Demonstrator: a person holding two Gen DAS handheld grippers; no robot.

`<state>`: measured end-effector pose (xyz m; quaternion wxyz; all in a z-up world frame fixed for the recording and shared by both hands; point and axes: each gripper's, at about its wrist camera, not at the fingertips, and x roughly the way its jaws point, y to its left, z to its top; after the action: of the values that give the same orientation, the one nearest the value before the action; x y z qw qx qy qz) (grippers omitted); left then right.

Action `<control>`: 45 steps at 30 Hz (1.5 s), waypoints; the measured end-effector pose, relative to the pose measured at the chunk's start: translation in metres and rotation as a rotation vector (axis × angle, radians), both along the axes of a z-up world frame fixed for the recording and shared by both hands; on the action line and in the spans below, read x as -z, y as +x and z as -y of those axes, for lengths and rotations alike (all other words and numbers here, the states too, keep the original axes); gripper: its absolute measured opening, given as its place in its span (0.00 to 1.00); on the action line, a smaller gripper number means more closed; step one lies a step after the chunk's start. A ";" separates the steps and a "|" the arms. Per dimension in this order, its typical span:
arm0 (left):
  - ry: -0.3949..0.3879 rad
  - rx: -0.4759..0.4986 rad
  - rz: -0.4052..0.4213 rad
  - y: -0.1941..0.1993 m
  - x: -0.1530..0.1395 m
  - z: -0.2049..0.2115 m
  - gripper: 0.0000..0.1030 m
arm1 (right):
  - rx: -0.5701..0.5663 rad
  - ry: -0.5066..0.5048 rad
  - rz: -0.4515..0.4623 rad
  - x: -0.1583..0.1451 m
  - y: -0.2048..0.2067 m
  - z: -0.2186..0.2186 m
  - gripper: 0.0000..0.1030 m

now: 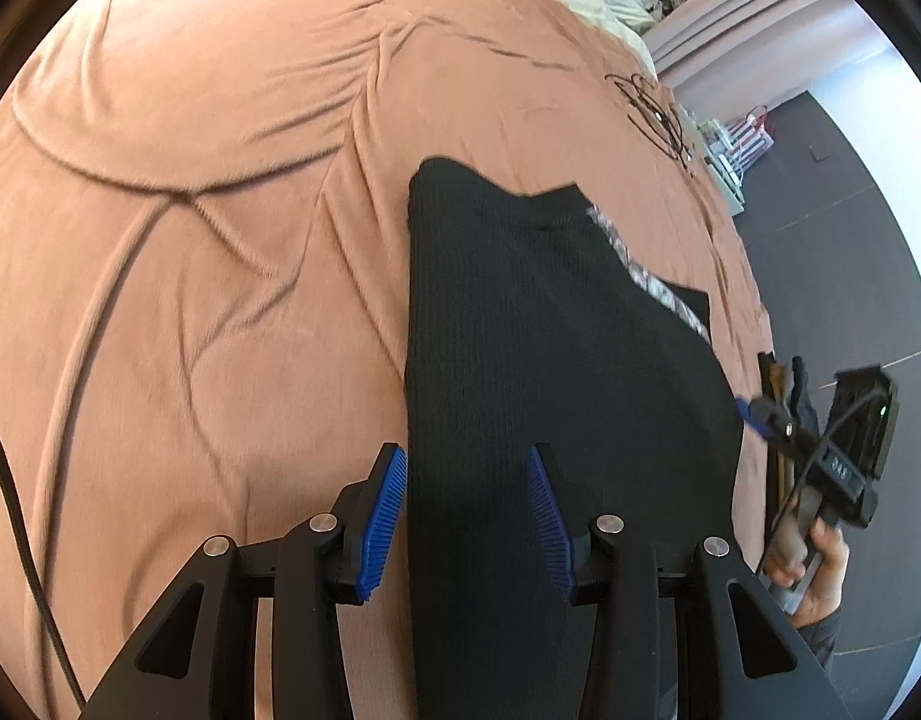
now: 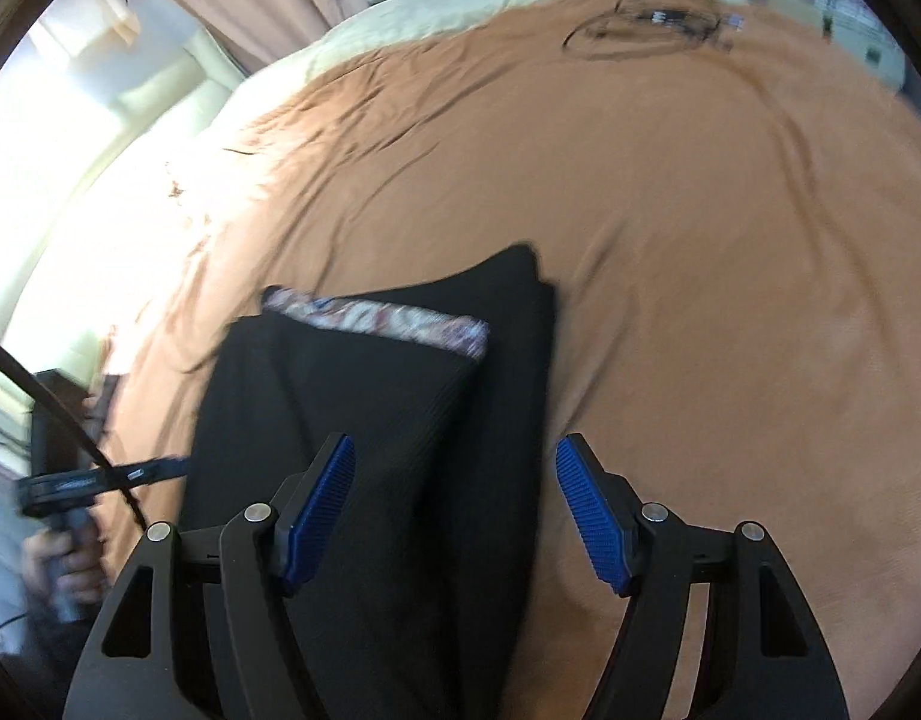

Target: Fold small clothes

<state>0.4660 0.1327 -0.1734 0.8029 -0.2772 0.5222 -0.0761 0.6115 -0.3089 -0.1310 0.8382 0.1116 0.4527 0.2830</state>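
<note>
Black garment: soft, limp, light; best taken at corner hems. Left gripper part-open, astride cloth; grip uncertain. Right gripper open, empty.

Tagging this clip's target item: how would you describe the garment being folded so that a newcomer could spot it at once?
Start from the big peach-brown bedspread that covers the bed. Near its close edge, in front of both grippers, lies the black ribbed garment. It is the only dark cloth there, and a pale patterned band crosses its folded edge.
</note>
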 end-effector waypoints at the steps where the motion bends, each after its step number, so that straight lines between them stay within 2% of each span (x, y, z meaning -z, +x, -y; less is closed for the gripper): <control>1: -0.006 -0.001 0.003 0.003 0.001 -0.001 0.43 | -0.013 0.028 -0.025 0.005 0.001 0.005 0.66; 9: -0.035 0.001 -0.012 0.035 0.015 -0.003 0.43 | -0.058 0.072 -0.102 0.032 0.028 0.027 0.65; 13: -0.047 0.002 -0.006 0.045 0.018 -0.004 0.43 | -0.075 0.076 -0.090 0.035 0.039 0.029 0.46; 17: -0.056 -0.004 0.011 0.056 0.018 -0.006 0.43 | -0.076 0.100 -0.087 0.038 0.046 0.030 0.39; 24: -0.061 -0.018 0.017 0.069 0.022 -0.007 0.38 | -0.077 0.094 -0.102 0.045 0.062 0.026 0.39; 29: -0.081 -0.032 0.012 0.080 0.028 -0.009 0.30 | -0.091 0.074 -0.143 0.041 0.068 0.017 0.40; 34: -0.058 -0.022 0.018 0.086 0.030 -0.009 0.20 | -0.117 0.167 -0.212 0.046 0.084 0.023 0.40; 36: -0.057 -0.027 0.014 0.087 0.029 -0.009 0.16 | -0.126 0.181 -0.214 0.048 0.087 0.024 0.36; 39: -0.047 -0.020 0.018 0.085 0.025 -0.008 0.09 | -0.127 0.133 -0.196 0.047 0.085 0.020 0.25; 41: -0.047 -0.016 0.043 0.080 0.014 -0.007 0.08 | -0.118 0.072 -0.165 0.040 0.082 0.012 0.16; 45: -0.053 0.010 0.107 0.071 -0.012 -0.002 0.07 | -0.101 0.020 -0.091 0.017 0.064 0.013 0.12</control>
<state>0.5373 0.1348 -0.1614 0.8217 -0.2913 0.4776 -0.1089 0.6755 -0.3215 -0.1482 0.8002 0.1096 0.4925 0.3241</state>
